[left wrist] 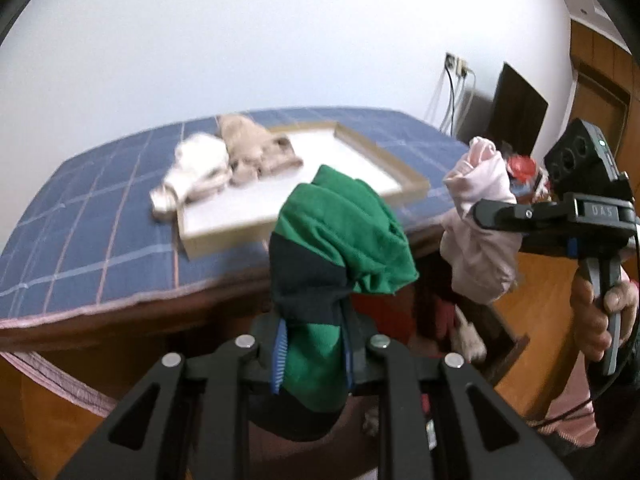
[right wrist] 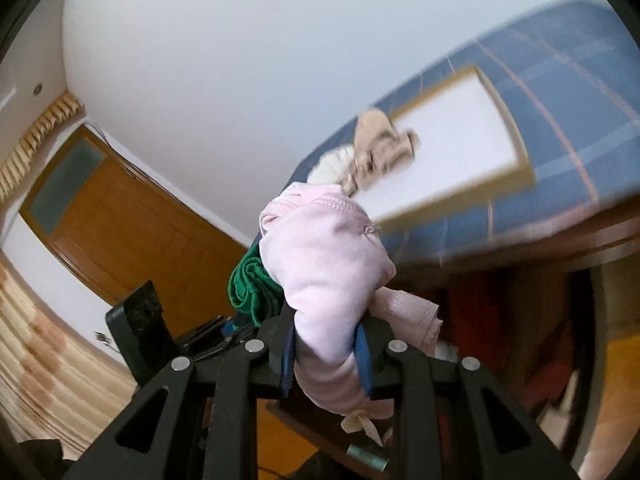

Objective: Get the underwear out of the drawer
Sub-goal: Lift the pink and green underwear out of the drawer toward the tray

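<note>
My left gripper [left wrist: 312,354] is shut on green and dark navy underwear [left wrist: 340,232], held up in the air before the bed. My right gripper [right wrist: 326,354] is shut on pale pink underwear [right wrist: 324,264]; it also shows in the left wrist view [left wrist: 478,236] at the right, level with the green piece. The green piece [right wrist: 250,288] shows to the left in the right wrist view. The open drawer [left wrist: 472,332] lies below both, under the bed edge, with red and pale clothes inside.
A bed with a blue checked cover [left wrist: 100,220] is ahead. On it lie a shallow tray with a white bottom [left wrist: 320,160], a white garment [left wrist: 196,172] and a beige garment [left wrist: 256,148]. Wooden doors [right wrist: 120,220] and a dark screen [left wrist: 520,108] stand behind.
</note>
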`<move>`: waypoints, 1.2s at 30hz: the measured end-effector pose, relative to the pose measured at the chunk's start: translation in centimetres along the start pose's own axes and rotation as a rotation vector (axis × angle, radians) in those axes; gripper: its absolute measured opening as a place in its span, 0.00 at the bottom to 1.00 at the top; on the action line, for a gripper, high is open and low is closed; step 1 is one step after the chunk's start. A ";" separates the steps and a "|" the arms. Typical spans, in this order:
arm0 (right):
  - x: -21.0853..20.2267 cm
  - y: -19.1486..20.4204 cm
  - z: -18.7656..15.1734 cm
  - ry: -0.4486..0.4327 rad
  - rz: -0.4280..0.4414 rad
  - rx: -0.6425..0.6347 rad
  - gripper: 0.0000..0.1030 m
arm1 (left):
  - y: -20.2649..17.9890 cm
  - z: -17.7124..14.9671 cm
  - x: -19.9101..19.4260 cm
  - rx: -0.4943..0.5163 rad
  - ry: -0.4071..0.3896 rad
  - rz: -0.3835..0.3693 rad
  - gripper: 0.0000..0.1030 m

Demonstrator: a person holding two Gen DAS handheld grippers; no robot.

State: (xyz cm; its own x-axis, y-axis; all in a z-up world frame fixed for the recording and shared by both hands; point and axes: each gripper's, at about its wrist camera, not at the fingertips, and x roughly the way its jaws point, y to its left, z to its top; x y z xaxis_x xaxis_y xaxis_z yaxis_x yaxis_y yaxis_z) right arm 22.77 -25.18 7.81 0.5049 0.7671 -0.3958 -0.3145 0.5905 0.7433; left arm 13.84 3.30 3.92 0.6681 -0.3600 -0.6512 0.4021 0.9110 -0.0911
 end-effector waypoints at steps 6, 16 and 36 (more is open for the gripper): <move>0.2 2.0 4.1 -0.054 -0.036 -0.074 0.26 | 0.2 3.5 0.9 -0.010 -0.068 0.032 0.19; 2.8 1.9 9.7 -0.107 -0.144 -0.114 0.26 | 0.2 8.1 4.3 -0.013 -0.120 0.077 0.19; 12.9 -4.4 18.4 -0.065 -0.440 -0.062 0.27 | 1.4 14.2 15.4 -0.145 -0.073 0.090 0.19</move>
State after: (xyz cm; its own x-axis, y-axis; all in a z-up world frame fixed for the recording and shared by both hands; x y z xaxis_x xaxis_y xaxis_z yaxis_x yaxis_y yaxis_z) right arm 45.44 -22.46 9.34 0.6501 0.4236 -0.6309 -0.1055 0.8725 0.4771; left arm 33.53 -3.80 4.45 0.7433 -0.2842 -0.6055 0.2476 0.9579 -0.1456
